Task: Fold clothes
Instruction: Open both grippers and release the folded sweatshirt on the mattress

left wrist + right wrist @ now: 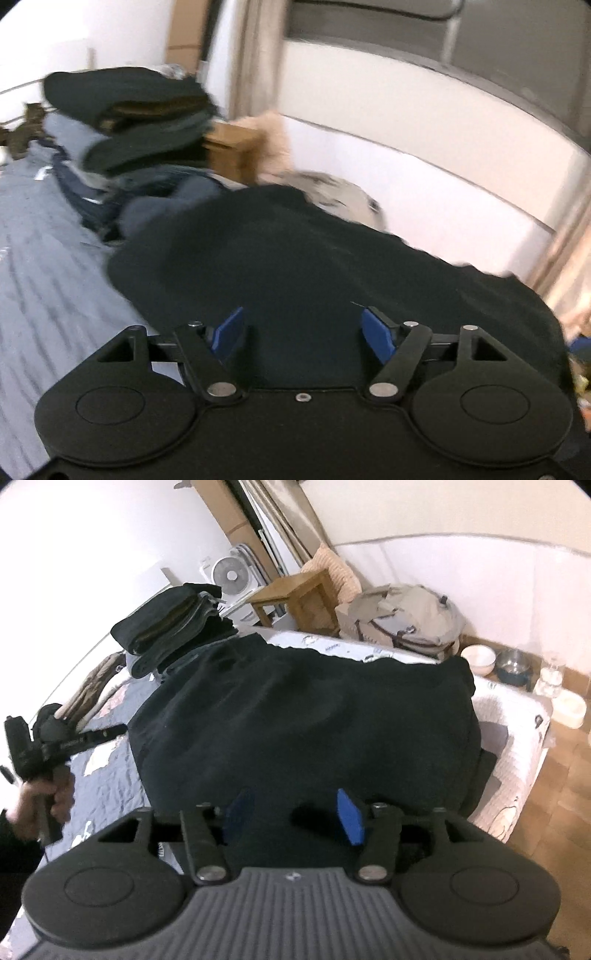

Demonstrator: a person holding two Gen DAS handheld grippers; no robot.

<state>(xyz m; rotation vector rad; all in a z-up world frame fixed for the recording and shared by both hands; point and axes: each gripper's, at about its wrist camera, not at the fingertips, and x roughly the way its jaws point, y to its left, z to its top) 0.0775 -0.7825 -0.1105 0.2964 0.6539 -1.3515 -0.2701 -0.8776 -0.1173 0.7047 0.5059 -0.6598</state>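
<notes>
Nearest in the right wrist view, the right claw (293,818) stands open over the near edge of the black garment (303,716), its blue pads (349,816) apart with nothing pinched between them. The left claw (303,332) is likewise open in its own blurred view, pads (376,332) spread above the same dark cloth and gripping nothing. In the right view, that left claw's tool (44,746) shows at the left edge, held in a hand (48,797) over the bed, beside the garment and clear of it.

The garment lies spread flat on the bed (103,771), covering most of the grey patterned quilt, its far right corner reaching the white mattress edge (524,746). Behind it, at the far left of the bed, sits a stack of folded clothes (170,620), dark pieces on top.

Beyond the bed stand a wooden stool (295,594), a grey bag (410,616) and a white fan (231,576) against the wall. On the floor to the right are a white bowl (478,659) and a metal bowl (513,664).
</notes>
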